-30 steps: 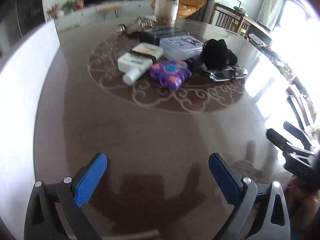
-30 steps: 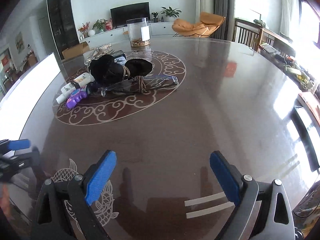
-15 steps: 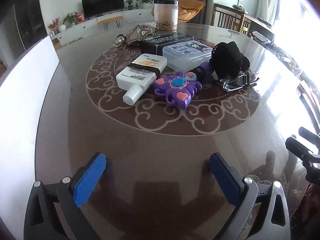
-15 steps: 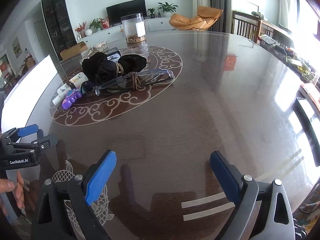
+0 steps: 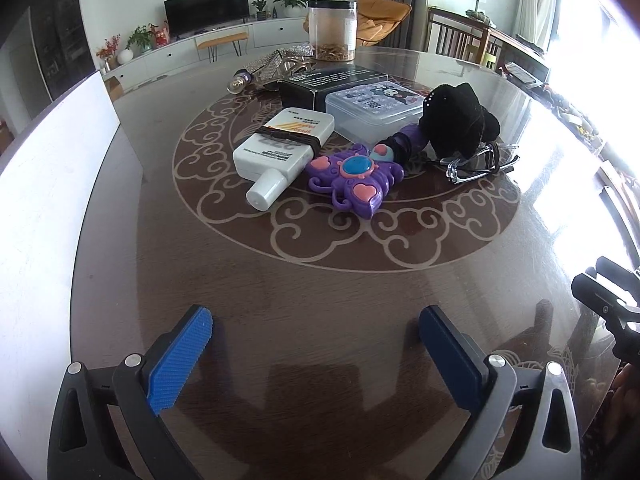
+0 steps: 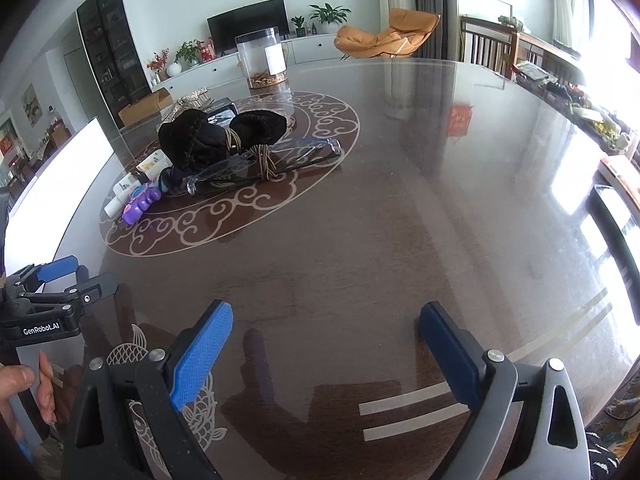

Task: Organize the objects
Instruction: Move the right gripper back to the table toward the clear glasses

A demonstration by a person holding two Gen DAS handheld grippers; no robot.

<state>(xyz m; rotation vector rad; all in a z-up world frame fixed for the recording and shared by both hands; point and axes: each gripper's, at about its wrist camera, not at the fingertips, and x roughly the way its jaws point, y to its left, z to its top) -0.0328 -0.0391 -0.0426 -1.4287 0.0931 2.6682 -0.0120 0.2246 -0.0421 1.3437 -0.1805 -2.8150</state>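
A pile of objects lies on the round dark table (image 5: 280, 280): a white bottle (image 5: 280, 148) on its side, a purple butterfly toy (image 5: 352, 178), a black plush (image 5: 456, 120), clear glasses (image 5: 480, 164), a clear plastic box (image 5: 376, 108) and a black box (image 5: 332, 80). My left gripper (image 5: 316, 344) is open and empty, near the table's front edge, well short of the pile. My right gripper (image 6: 324, 340) is open and empty; in its view the plush (image 6: 208, 140), the glasses (image 6: 272, 160) and the toy (image 6: 138, 204) lie far ahead to the left.
A clear jar (image 5: 332, 30) stands behind the pile, with a shiny silver bundle (image 5: 276, 64) beside it. A white panel (image 5: 48, 184) borders the table's left side. Each gripper shows at the edge of the other's view: the left one (image 6: 52, 296) and the right one (image 5: 608, 300).
My left gripper has moved forward toward the pile, which looks larger and closer. My right gripper has shifted slightly; the left gripper has come further into its view.
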